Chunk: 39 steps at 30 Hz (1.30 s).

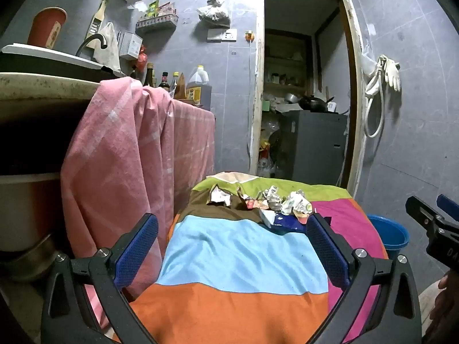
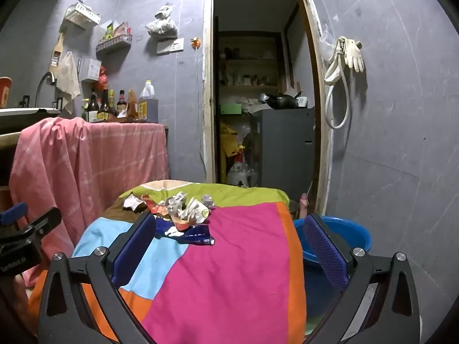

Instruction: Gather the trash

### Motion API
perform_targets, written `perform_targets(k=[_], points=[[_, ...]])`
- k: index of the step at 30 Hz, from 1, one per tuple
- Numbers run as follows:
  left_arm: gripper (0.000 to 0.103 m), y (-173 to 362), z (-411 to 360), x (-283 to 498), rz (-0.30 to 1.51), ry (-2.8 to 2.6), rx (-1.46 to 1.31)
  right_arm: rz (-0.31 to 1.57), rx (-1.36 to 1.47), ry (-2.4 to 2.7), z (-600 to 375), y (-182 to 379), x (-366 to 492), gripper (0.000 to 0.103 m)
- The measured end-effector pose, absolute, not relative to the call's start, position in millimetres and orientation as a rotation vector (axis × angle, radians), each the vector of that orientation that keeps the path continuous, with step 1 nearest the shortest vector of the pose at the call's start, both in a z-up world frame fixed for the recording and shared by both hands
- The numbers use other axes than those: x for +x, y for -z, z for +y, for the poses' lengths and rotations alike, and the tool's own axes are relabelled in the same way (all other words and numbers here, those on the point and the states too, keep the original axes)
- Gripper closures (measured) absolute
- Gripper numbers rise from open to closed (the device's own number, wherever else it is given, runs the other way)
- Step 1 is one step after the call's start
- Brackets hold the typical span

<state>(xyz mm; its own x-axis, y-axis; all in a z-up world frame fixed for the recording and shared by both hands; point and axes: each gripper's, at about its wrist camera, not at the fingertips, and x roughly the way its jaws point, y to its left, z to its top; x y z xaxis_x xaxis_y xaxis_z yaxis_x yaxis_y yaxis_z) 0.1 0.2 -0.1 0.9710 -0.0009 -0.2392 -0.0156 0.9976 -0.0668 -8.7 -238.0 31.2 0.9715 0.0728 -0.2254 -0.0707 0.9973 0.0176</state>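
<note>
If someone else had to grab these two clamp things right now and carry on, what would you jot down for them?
Left gripper: jaws wide open, nothing between them, hovering over the near part of the patchwork cloth.
Right gripper: jaws wide open, holding nothing, over the cloth's right side.
Trash: the pile of crumpled paper and wrappers lies on the far part of the cloth, with a flattened dark blue wrapper at its near edge.
Blue basin: on the floor right of the cloth; I'd guess it is the bin.
Done: nothing visibly collected; the basin's inside is mostly hidden.
Left: pick up every piece.
</note>
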Motion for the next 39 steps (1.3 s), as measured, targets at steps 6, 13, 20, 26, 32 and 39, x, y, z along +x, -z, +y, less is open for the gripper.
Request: perform_targets(k=[6, 13, 20, 26, 32, 39], points=[[0.002, 0.8, 1.4, 2.2, 0.241, -0.006, -0.070, 0.214, 0.011, -0.074, -237.7, -31.1, -9.2, 0.000], [0.002, -0.1, 0.0, -0.1, 0.233, -0.008, -0.066, 0.215, 0.012, -0.076, -237.8, -30.8, -9.1, 0.000], [0.002, 0.0, 0.1, -0.3, 0.232, -0.007, -0.067, 0.219, 0.013, -0.076, -237.8, -30.8, -9.5, 0.000], [0.002, -0.2, 0.3, -0.4, 0.232, -0.007, -0.069, 0.220, 0.013, -0.076, -237.1, -31.1, -9.4, 0.000], [0.002, -0.1, 0.2, -0.3, 0.233, -0.006, -0.068, 0.222, 0.013, -0.075, -236.7, -31.4, -9.1, 0.000], [0.002, -0.2, 0.3, -0.5, 0.232, -0.006, -0.070, 0.224, 0.013, -0.077, -237.7, -32.8, -9.1, 0.000]])
